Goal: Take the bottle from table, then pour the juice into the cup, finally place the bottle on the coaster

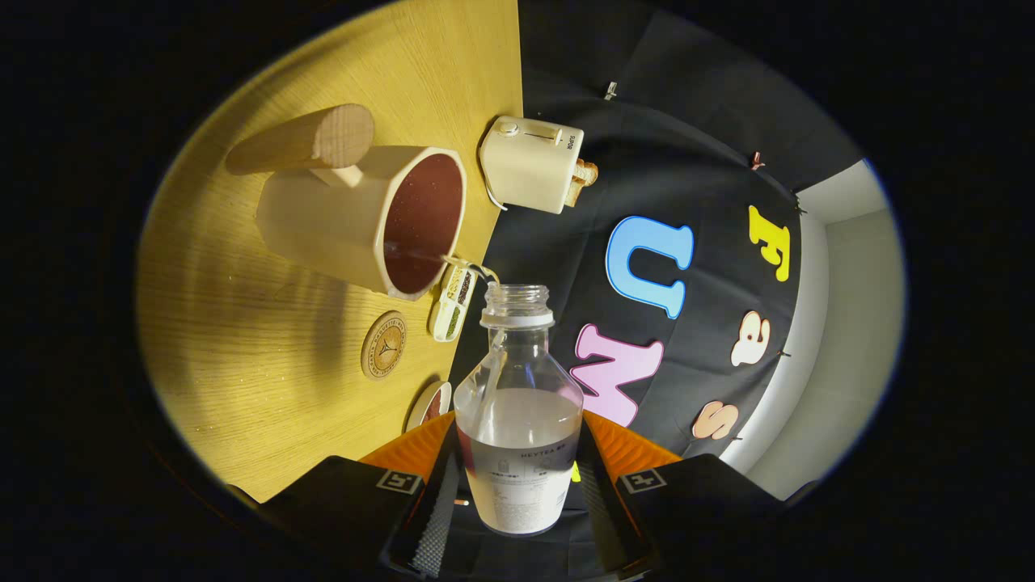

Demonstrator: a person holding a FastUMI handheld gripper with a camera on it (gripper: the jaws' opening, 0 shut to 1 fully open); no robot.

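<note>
**Bottle tipped toward cup, stream crossing the gap**

Desk (267,380): wood-grain top; the view is rolled, so the top stands like a wall beside the fingers.

Cup (364,218): large pale mug with a wooden peg handle (303,141), standing on the desk beyond the fingers. Dark reddish inside. Its rim is near the bottle mouth but apart from it.

Toaster (530,162): cream, at the desk's far edge just beside the cup, with a slice of bread showing at its slot.

Bottle (517,404): clear, uncapped, partly filled with pale liquid, label on the lower body. It sits between the fingers of the hand-held gripper (517,493), both of which press its sides, so the grip is clamped on it. A thin stream arcs from the mouth to the cup rim.

Small packet (454,301): lies on the desk just under the cup rim, below the stream.

Coaster (383,345): round, wooden, stamped, flat on the desk between the cup and the fingers, bare.

Small round dish (428,404): at the desk edge, near the coaster, partly hidden by the bottle.
</note>
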